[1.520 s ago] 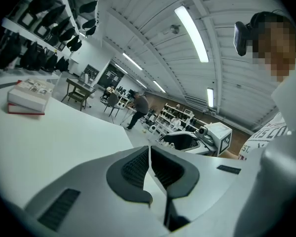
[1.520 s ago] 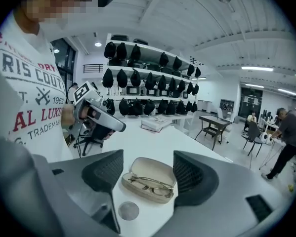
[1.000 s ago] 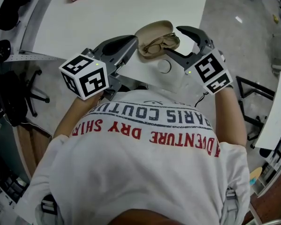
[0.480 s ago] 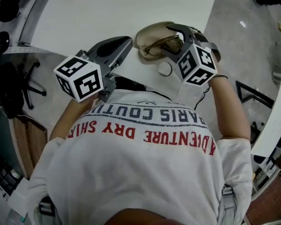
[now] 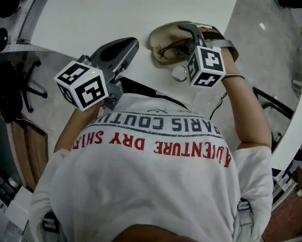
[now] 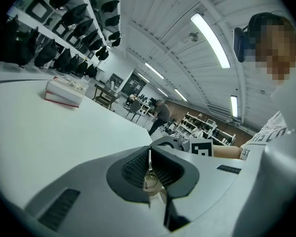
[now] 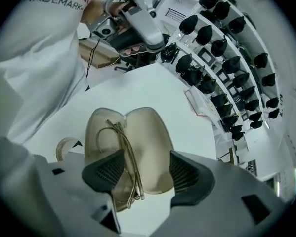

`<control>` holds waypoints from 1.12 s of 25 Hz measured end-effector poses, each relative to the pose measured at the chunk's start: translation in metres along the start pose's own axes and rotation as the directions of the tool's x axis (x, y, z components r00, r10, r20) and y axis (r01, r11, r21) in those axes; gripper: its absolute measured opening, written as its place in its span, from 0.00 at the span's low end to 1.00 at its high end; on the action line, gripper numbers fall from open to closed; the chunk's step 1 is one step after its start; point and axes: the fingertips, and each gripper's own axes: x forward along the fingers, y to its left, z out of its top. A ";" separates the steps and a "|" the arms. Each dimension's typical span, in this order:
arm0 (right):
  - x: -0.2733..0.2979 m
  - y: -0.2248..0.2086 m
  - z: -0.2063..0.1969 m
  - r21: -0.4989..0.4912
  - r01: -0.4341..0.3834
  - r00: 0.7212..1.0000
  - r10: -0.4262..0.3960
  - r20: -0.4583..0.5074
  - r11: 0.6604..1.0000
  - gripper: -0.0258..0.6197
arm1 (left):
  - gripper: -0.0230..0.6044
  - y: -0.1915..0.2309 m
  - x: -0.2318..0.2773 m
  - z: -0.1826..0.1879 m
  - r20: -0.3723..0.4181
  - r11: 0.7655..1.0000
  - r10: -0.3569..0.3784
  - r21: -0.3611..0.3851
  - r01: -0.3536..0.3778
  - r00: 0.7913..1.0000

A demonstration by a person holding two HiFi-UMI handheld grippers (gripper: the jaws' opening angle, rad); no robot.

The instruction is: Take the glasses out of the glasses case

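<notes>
One shirt reading ADVENTURE DRY, right tongs wide over glasses

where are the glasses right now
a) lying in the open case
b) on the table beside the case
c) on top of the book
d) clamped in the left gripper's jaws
a: the right gripper view shows the glasses lying inside the open glasses case, with the right gripper jaws apart over it and not closed on them.

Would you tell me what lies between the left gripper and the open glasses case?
Nothing: in the head view, only a bare strip of white table separates the left gripper from the glasses case.
</notes>
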 end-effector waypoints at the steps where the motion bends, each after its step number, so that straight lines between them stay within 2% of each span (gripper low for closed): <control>1: 0.002 0.001 0.000 -0.022 -0.006 1.000 0.005 -0.009 1.000 0.50 | 0.09 0.001 0.000 0.000 0.002 1.000 0.001 -0.005 -0.001 1.000; 8: 0.010 0.009 -0.004 -0.128 -0.049 0.998 0.044 -0.048 0.990 0.35 | 0.09 0.004 0.001 -0.001 0.016 1.000 0.020 -0.008 -0.020 1.000; 16: 0.015 0.029 -0.001 -0.221 -0.187 0.982 0.176 -0.071 0.957 0.19 | 0.09 0.011 -0.001 -0.005 0.024 0.998 0.047 -0.042 -0.046 0.999; 21: 0.018 0.031 0.002 -0.253 -0.258 0.966 0.241 -0.096 0.933 0.14 | 0.09 0.019 -0.005 -0.003 0.027 0.997 0.058 -0.058 -0.057 0.998; 28: 0.023 0.034 -0.003 -0.284 -0.283 0.958 0.255 -0.130 0.916 0.10 | 0.09 0.024 -0.009 -0.002 0.027 0.996 0.062 -0.067 -0.060 0.998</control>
